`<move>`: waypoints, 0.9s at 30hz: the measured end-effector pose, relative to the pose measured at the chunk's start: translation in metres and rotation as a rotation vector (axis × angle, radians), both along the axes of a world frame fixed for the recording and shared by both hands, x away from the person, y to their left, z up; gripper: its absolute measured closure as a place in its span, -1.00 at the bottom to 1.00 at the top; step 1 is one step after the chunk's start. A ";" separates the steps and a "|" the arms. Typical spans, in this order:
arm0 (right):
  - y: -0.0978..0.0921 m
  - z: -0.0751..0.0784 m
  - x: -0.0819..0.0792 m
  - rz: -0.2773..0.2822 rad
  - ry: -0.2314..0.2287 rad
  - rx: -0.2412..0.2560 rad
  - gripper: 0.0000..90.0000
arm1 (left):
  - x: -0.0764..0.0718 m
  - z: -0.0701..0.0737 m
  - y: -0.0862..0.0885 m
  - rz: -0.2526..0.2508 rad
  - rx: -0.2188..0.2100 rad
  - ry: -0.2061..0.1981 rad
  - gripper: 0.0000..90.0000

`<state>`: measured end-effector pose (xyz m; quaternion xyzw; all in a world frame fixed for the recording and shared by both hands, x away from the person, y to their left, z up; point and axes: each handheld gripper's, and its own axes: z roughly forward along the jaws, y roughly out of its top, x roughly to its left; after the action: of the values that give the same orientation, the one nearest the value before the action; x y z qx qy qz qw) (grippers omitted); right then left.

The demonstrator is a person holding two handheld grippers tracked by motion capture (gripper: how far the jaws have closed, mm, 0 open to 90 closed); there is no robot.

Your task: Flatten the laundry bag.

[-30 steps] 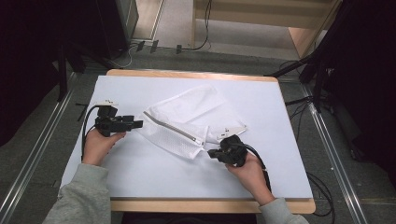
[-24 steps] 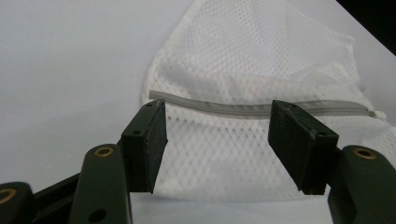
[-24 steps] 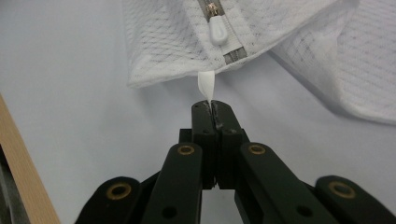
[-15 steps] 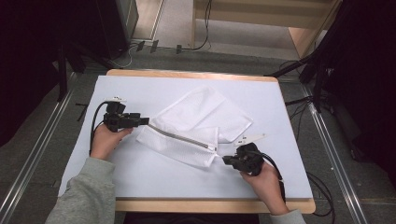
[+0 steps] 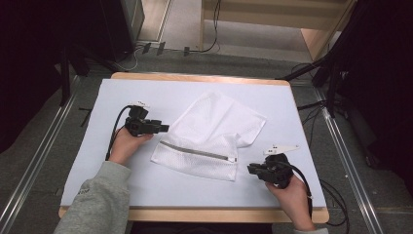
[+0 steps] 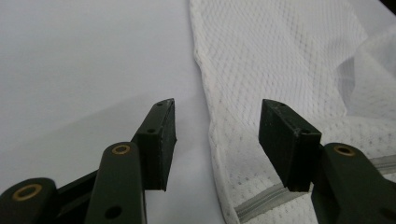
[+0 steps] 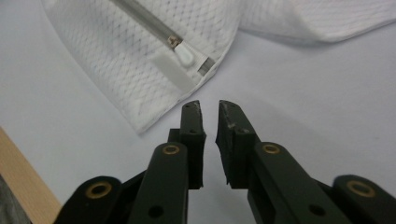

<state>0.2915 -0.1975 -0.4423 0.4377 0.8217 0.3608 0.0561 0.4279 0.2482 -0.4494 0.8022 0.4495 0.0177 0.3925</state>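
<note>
A white mesh bag [image 5: 214,136] lies flat in the middle of the table, its grey zipper [image 5: 195,151] running along the near side. My left gripper [image 5: 164,128] sits at the bag's left edge. Its jaws are wide open [image 6: 217,112], with the bag's hem [image 6: 210,121] lying between them, untouched. My right gripper [image 5: 251,169] rests just right of the bag's near right corner. Its jaws [image 7: 209,109] are a narrow gap apart and hold nothing. The white zipper pull [image 7: 184,52] lies a short way ahead of them, at the zipper's end.
A white sheet [image 5: 146,92] covers the wooden table, whose edge [image 5: 195,214] shows at the front. Metal rails [image 5: 44,146] run along both sides on the floor. Cables [image 5: 336,195] trail off the right side and behind the table.
My right gripper has backed off the bag's near right corner. The bag, stretched between both grippers half a second ago, now lies slack. My left gripper stays at its left edge.
</note>
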 end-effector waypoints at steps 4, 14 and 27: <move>-0.004 0.003 0.000 -0.030 -0.046 0.021 0.58 | 0.002 -0.006 -0.007 -0.014 0.014 0.021 0.07; -0.005 -0.008 0.015 -0.042 -0.055 0.025 0.45 | 0.000 -0.010 -0.019 -0.056 0.038 0.046 0.60; 0.003 -0.012 0.032 -0.021 -0.081 0.025 0.41 | -0.005 -0.004 0.002 -0.013 0.050 0.093 0.99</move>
<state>0.3236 -0.1948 -0.4544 0.4319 0.8095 0.3880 0.0877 0.4229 0.2506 -0.4539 0.8145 0.4617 -0.0111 0.3512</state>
